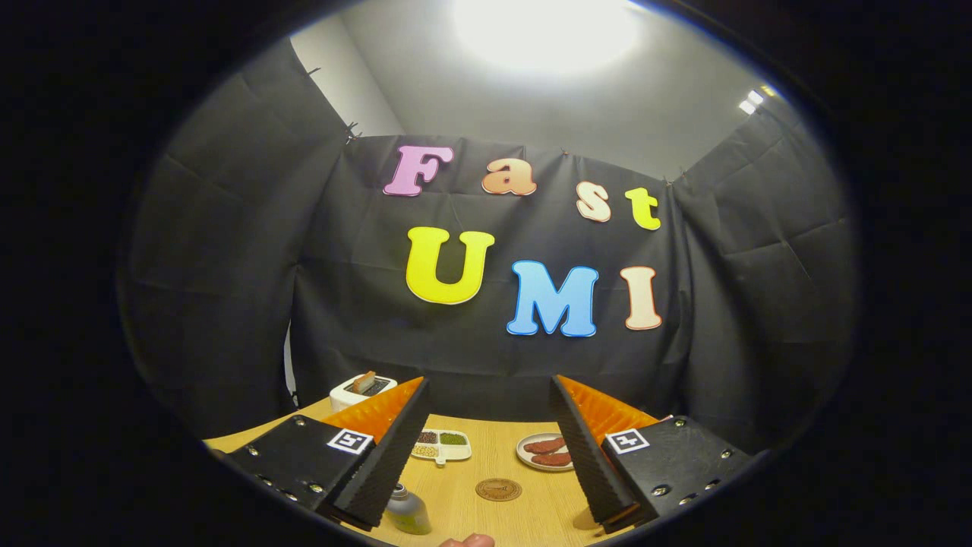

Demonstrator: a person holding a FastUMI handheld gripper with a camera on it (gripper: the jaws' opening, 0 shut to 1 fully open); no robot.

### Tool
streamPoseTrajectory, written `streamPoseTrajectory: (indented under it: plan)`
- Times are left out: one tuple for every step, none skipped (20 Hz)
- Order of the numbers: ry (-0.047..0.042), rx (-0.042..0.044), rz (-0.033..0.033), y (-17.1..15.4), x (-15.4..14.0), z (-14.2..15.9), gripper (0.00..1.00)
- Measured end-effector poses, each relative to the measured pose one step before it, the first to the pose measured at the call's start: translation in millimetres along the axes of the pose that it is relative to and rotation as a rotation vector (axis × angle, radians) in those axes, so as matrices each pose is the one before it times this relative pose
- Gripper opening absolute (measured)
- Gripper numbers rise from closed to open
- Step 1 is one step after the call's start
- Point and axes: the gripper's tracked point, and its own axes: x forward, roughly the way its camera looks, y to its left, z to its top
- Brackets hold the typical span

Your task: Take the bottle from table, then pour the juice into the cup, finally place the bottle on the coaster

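My gripper [486,444] hangs above the table [456,509] with its fingers [387,456] spread wide, nothing between them, gripping nothing. I'm looking down the gap and it's bare wood straight through.

Right under the tip of my left finger sits the bottle [406,510], a small clear one with a silvery cap and a greenish-yellow liquid low inside. It stands upright on the table, close beside the finger but I can't say it touches. It's off to the left of the gap, not inside it.

Just ahead, between the two fingers, lies the coaster [499,489], a round brown disc flat on the wood, with nothing on it. Bottle and coaster are near each other but apart.

Down at the near edge of the table I catch a pinkish sliver, which looks like a fingertip [468,541]; too little shows to say more.

Further out, beyond the coaster, I see a white divided tray [442,446] with small heaps of dark, green and pale grains in its compartments. To its right, partly behind my right finger, a white plate [545,452] carries two reddish-brown pieces. Past my left finger, at the far corner of the table, a white toaster [363,389] stands with a slice poking out of its top.
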Motion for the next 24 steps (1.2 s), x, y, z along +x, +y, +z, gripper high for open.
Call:
streamPoseTrajectory:
  plan:
    - [0.002, 0.0088, 0.00389, 0.76, -0.36, -2.59, 0.96]
    - [-0.00409, 0.0098, 0.00066, 0.48, -0.31, 0.22, 0.96]
    - [-0.00654, 0.00833, -0.00429, -1.57, -0.83, 1.93, 0.96]
    - [-0.01078, 0.00952, -0.00455, -1.82, -0.95, 2.1, 0.96]
    - [-0.01036, 0.01253, -0.00467, -0.77, -0.77, 0.71, 0.96]
    - [-0.00792, 0.013, -0.00505, -0.73, -1.05, 0.25, 0.96]
    - [-0.00544, 0.00859, -0.00619, -0.81, -1.36, -1.92, 0.96]
    - [-0.00117, 0.00305, -0.00312, 0.06, -1.34, -0.78, 0.96]
    - [0.00289, -0.00133, 0.00013, 1.38, -0.64, -3.95, 0.96]
    - [0.00557, -0.00357, 0.00271, 2.38, -0.03, -4.49, 0.96]
    - [0.00446, -0.00083, 0.00431, 3.77, -1.16, -3.92, 0.96]
    - [0.00353, 0.00479, 0.00707, 3.77, 0.33, -3.83, 0.96]
    - [0.00239, 0.00562, 0.00766, 4.98, -0.74, -3.86, 0.96]
    - [0.00464, 0.0047, 0.0064, 4.34, 0.23, -4.04, 0.96]
    - [0.00672, 0.00112, 0.00678, 5.2, 0.23, -5.42, 0.96]
    - [0.00738, 0.00013, 0.00765, 5.44, 0.06, -4.97, 0.96]
    - [0.00479, -0.00217, 0.00869, 6.02, 0.29, -5.46, 0.96]
    - [0.00795, -0.00161, 0.00811, 5.87, 1.14, -5.39, 0.96]
    - [0.01125, -0.00081, 0.00823, 6.33, 0.09, -8.25, 0.96]
    - [0.01056, -0.00077, 0.00937, 6.35, 1.06, -5.92, 0.96]
    - [0.01053, -0.00161, 0.00892, 7.3, 1.31, -6.9, 0.96]
    - [0.00936, -0.00213, 0.00866, 6.1, 1.09, -6.16, 0.96]
    - [0.00869, -0.00181, 0.00464, 5.01, 0.52, -6.49, 0.96]
    - [0.01152, 0.002, 0.00376, 4.76, 1.55, -7.42, 0.96]
